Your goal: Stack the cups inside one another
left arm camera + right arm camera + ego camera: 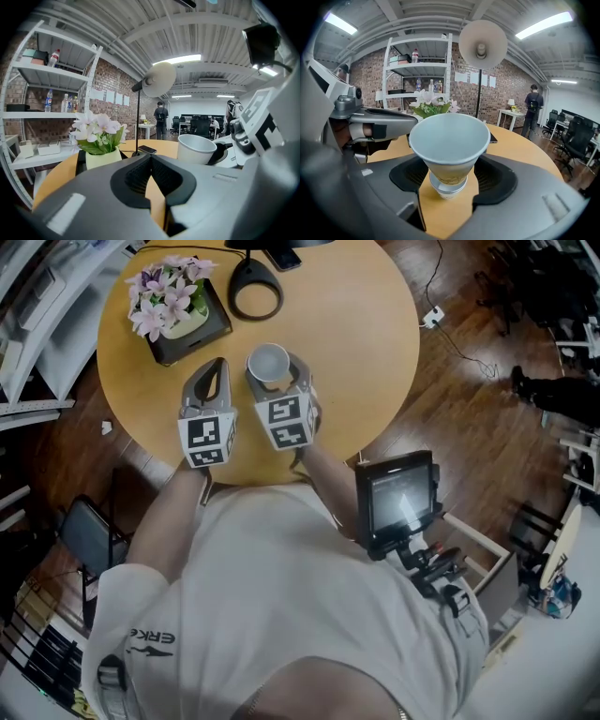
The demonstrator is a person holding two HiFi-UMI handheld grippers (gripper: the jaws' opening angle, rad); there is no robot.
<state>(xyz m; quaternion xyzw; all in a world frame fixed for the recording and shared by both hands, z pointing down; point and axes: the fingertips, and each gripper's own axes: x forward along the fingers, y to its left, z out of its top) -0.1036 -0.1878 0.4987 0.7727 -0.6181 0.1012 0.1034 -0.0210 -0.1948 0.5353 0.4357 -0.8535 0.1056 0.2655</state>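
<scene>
The right hand-held gripper (449, 165) grips a plain white cup (447, 136) nested in a second cup (446, 188) over the counter (445, 216). The left hand-held gripper (151, 159) is closed, empty. The sleeve print (150, 637) begins "ERK".

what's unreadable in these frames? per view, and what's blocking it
- Cups in the right claw: right gripper view, the top cup hides how many nest under it; one lower rim shows.
- Their base on or off the table: head view, claw and cups cover it; right gripper view doesn't settle it.
- Labels on the bottles on the shelf: left gripper view, too small.
</scene>
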